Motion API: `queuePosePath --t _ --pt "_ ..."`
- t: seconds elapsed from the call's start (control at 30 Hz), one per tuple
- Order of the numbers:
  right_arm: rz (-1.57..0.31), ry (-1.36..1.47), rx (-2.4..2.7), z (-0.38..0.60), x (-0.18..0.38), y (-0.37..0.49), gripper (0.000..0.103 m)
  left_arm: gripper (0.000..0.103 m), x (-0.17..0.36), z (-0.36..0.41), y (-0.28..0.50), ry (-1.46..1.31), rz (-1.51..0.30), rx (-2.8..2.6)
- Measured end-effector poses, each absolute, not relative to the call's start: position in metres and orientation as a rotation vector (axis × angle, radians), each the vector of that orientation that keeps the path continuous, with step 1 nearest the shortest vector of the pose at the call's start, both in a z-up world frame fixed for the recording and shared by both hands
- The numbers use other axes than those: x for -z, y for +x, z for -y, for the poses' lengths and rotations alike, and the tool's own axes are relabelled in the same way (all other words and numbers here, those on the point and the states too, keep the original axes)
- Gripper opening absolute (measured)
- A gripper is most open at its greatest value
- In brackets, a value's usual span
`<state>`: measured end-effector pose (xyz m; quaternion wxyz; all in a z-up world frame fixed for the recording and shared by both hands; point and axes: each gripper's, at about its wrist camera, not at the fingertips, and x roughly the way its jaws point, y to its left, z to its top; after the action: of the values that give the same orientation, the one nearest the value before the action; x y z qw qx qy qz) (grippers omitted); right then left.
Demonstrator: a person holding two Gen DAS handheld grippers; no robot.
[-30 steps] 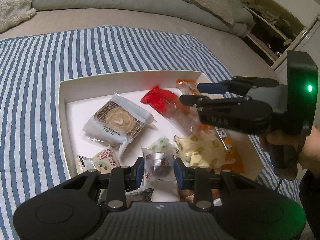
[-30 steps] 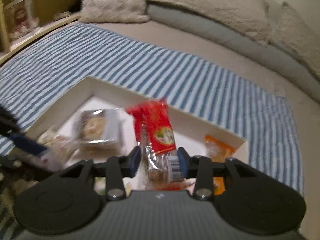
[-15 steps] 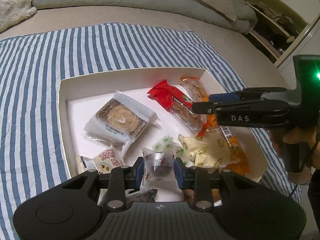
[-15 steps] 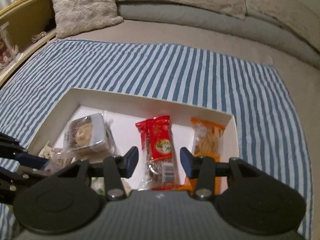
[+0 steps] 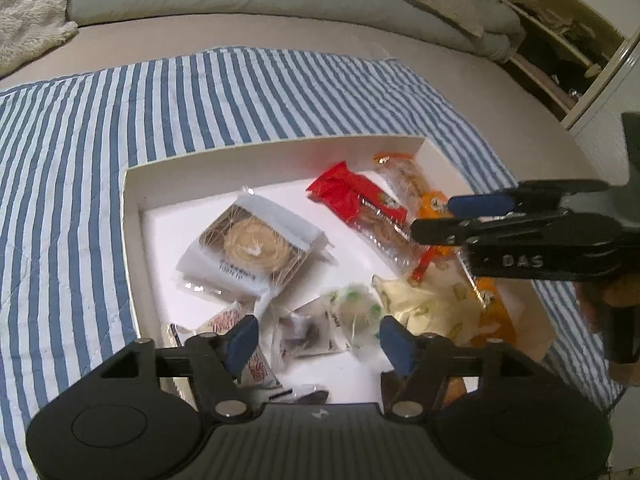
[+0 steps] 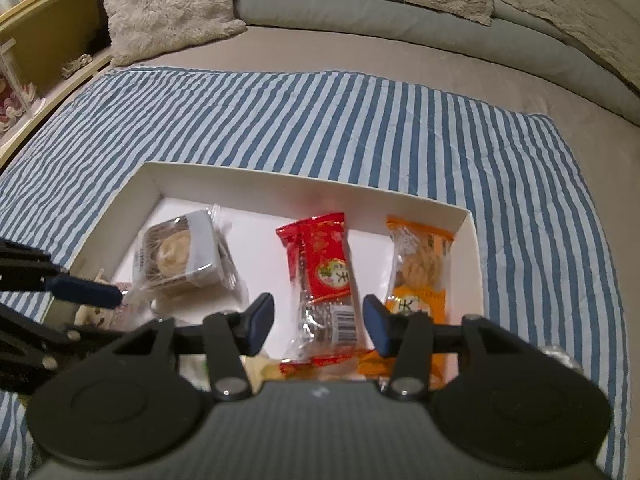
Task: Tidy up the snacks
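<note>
Your left gripper (image 5: 318,338) and right gripper (image 6: 318,322) hang over the white box (image 6: 256,184), jaws apart — a dark-filled packet (image 5: 304,332) between the left's, the red packet (image 6: 326,276) between the right's.

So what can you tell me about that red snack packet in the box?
The red snack packet is a long, glossy plastic wrapper: red at its crimped far end with a round green-and-red label, clear lower down with a barcode. It lies flat on the floor of the white box, beside the orange packet, unheld. The right claw hangs open over its near end.
</note>
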<state>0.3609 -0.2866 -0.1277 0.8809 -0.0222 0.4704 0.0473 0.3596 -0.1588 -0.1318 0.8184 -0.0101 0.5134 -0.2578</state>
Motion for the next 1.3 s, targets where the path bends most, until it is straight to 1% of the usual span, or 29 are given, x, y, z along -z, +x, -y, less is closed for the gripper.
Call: queuePosePath --t 0.03,0.1,0.17,0.23,0.3,0.33,0.53,0.6,0.63,0.7,0.73,1.03,1.3 --pt "-0.979 -0.046 -0.099 0.287 0.126 0.359 0.058 0.073 0.132 0.158 0.358 -0.018 -1.096 0.548" --pt "-0.977 -0.044 -0.098 0.287 0.124 0.356 0.061 0.081 0.131 0.157 0.356 -0.01 -1.096 0.543" --pt "-0.978 -0.047 -0.097 0.287 0.122 0.353 0.062 0.084 0.13 0.156 0.352 -0.005 -1.093 0.537" --pt "-0.979 -0.052 -0.095 0.286 0.12 0.349 0.063 0.089 0.127 0.154 0.35 -0.005 -1.092 0.533" --pt "-0.979 -0.058 -0.093 0.286 0.116 0.344 0.066 0.101 0.125 0.152 0.347 -0.009 -1.089 0.534" --pt "-0.978 -0.06 -0.092 0.286 0.114 0.342 0.067 0.101 0.124 0.151 0.345 -0.007 -1.086 0.533" --pt "-0.967 -0.07 -0.072 0.287 0.103 0.328 0.08 0.103 0.113 0.15 0.331 0.007 -1.077 0.532" --pt "-0.961 -0.066 -0.072 0.289 0.099 0.322 0.088 0.103 0.108 0.15 0.327 0.01 -1.075 0.535" --pt "-0.958 -0.064 -0.073 0.289 0.097 0.319 0.09 0.103 0.107 0.15 0.325 0.011 -1.074 0.535" --pt "-0.944 -0.064 -0.067 0.289 0.091 0.313 0.101 0.103 0.101 0.149 0.32 0.014 -1.068 0.536" --pt "-0.932 -0.063 -0.058 0.289 0.088 0.309 0.102 0.103 0.099 0.149 0.317 0.019 -1.066 0.536" --pt "-0.874 -0.021 -0.028 0.289 0.053 0.281 0.102 0.103 0.066 0.133 0.293 -0.023 -0.992 0.497" --pt "-0.81 -0.023 -0.028 0.277 0.023 0.238 0.102 0.103 0.031 0.113 0.26 -0.031 -0.906 0.474"
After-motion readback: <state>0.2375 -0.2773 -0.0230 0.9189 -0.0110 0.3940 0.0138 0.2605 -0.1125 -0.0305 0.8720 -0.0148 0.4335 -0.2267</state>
